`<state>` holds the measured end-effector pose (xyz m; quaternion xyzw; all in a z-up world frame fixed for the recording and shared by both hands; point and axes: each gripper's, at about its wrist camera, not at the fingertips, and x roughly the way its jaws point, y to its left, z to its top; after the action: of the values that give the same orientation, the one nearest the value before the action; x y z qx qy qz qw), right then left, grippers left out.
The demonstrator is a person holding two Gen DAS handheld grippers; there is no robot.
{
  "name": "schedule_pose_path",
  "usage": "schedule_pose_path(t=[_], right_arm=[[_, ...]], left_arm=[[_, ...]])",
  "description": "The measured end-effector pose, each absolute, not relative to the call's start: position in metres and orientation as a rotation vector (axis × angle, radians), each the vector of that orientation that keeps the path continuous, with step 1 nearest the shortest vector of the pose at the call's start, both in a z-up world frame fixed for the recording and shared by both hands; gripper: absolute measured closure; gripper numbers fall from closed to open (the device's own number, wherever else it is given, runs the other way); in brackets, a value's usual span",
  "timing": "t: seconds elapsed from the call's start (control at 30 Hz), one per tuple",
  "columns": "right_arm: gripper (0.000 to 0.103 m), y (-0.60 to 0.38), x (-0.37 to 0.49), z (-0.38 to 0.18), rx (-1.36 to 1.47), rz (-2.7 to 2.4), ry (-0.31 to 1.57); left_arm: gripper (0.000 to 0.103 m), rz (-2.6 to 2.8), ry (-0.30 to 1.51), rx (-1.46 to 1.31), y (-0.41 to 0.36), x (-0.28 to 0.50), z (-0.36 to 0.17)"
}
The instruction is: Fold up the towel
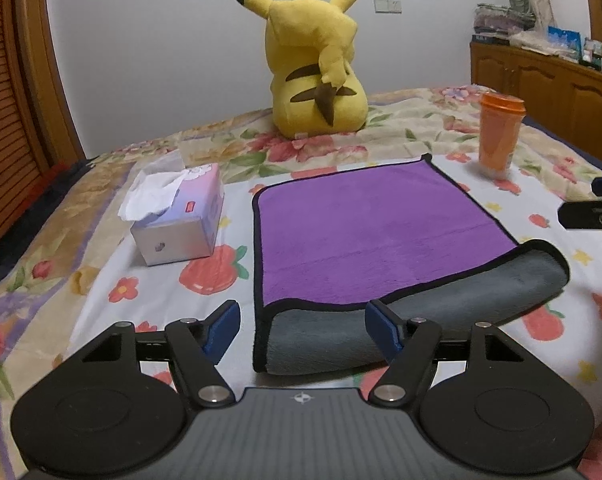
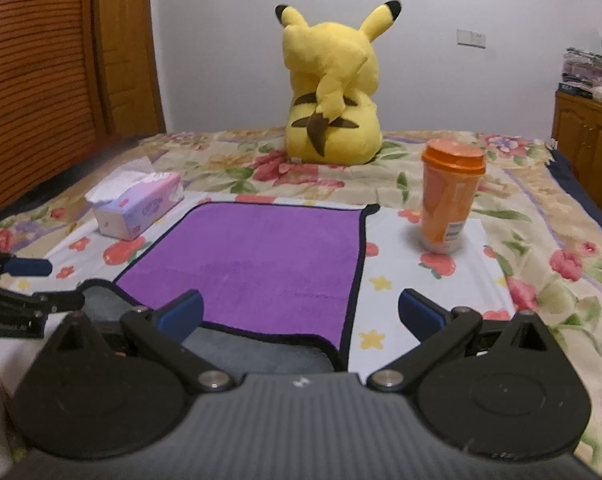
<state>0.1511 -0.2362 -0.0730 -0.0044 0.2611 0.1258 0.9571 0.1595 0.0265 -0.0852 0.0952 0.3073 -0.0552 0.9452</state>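
Two tools hover low over the bed (image 1: 149, 292), both spread wide and grasping nothing. The left tool (image 1: 302, 326) sits at the bottom centre of its view, straddling the near left corner of the towel (image 1: 365, 224); the right tool (image 2: 300, 314) sits at the bottom centre of its own view, over the near right corner. The towel lies flat in the middle of both frames, purple face up, with its near edge rolled over so that a grey strip of the underside shows along the bottom.

That rolled edge looks like the main risk. A tool closing there may pinch only the top layer or both layers, and a lift would then drag the roll along instead of making a clean fold. Uneven grips on the two corners would likely leave the fold skewed.

Neighbours matter too. An orange cup (image 2: 451, 200) stands at centre right of the right view, near the towel's far right corner, and could tip on the soft bedding if the cloth is swept outward. A tissue box (image 1: 177, 216) sits at centre left of the left view, just beside the towel's left edge. A yellow plush toy (image 1: 313, 64) sits at upper centre, well behind.
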Motion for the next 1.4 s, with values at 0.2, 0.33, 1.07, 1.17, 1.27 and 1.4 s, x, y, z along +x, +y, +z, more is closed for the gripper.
schedule_pose_path(t=[0.2,0.33,1.07,1.17,1.27,1.4], right_arm=[[0.000,-0.233,0.161,-0.082,-0.025,0.280,0.578],[0.000,-0.234,0.169,-0.086,-0.029,0.287,0.601],[0.000,-0.239,0.196,-0.117,0.002,0.308,0.813],[0.001,-0.242,0.200,-0.120,0.019,0.309,0.844],[0.019,-0.245,0.202,-0.121,0.042,0.317,0.861],[0.025,-0.247,0.202,-0.120,0.057,0.326,0.863]], left_arm=[[0.028,-0.123,0.669,0.190,0.035,0.179,-0.095],[0.029,-0.118,0.710,0.185,0.041,0.191,-0.105],[0.060,-0.205,0.836,0.064,0.053,0.211,-0.118],[0.067,-0.204,0.843,0.061,0.054,0.212,-0.118],[0.071,-0.205,0.841,0.063,0.054,0.212,-0.118],[0.076,-0.210,0.842,0.064,0.054,0.211,-0.118]])
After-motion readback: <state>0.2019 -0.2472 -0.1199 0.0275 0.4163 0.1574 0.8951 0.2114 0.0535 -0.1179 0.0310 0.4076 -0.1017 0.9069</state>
